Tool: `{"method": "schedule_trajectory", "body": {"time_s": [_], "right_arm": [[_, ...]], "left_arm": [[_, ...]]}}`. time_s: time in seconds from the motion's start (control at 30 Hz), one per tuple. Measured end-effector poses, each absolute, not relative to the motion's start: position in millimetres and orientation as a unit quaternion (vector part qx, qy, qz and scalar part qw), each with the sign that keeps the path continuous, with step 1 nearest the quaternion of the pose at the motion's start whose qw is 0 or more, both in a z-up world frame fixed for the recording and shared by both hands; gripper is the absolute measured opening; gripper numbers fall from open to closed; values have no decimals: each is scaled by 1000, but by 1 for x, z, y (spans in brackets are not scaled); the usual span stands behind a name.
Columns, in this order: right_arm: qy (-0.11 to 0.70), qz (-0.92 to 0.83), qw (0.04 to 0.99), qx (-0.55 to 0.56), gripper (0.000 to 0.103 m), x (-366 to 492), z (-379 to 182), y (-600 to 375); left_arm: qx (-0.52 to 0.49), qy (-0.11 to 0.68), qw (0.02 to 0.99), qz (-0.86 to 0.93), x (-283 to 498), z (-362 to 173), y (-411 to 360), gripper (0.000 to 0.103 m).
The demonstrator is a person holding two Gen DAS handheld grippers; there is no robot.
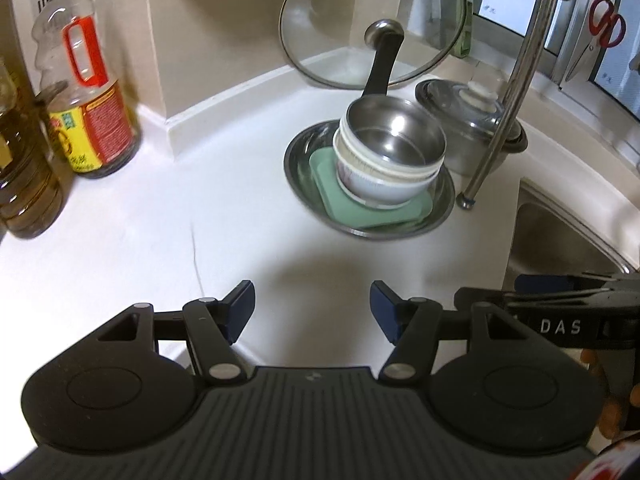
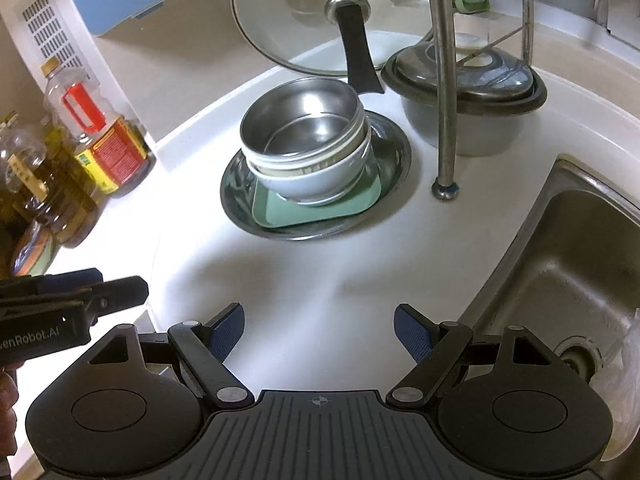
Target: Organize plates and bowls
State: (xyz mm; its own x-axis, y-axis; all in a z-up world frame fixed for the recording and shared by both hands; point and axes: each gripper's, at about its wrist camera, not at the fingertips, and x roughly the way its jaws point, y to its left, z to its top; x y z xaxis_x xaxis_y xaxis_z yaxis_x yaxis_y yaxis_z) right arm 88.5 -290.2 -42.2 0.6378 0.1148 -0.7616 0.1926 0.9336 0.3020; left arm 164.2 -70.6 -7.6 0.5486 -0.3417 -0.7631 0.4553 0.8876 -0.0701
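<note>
A stack stands on the white counter: a round steel plate (image 1: 298,168) (image 2: 236,200) at the bottom, a green square plate (image 1: 332,188) (image 2: 288,212) on it, then nested white bowls (image 1: 384,190) (image 2: 320,184), and a small steel saucepan (image 1: 396,136) (image 2: 300,120) with a black handle on top. My left gripper (image 1: 312,308) hangs open above bare counter, well short of the stack. My right gripper (image 2: 320,328) is open too, also short of the stack, with nothing between its fingers. Each gripper shows at the edge of the other's view.
Oil bottles (image 1: 86,92) (image 2: 100,132) stand at the left. A glass lid (image 1: 372,20) (image 2: 320,12) leans on the back wall. A lidded steel pot (image 1: 468,128) (image 2: 464,92) and a rack leg (image 1: 500,112) (image 2: 446,120) are right of the stack. The sink (image 1: 560,240) (image 2: 560,260) lies at the right.
</note>
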Motion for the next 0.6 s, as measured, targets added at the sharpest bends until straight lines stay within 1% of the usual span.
{"method": "schedule_trajectory", "body": {"time_s": [0.6], "right_arm": [[409,-14,896,171,82,71,-35,-267]], "left_arm": [[85,419,874,-233,149,-8,-54,61]]}}
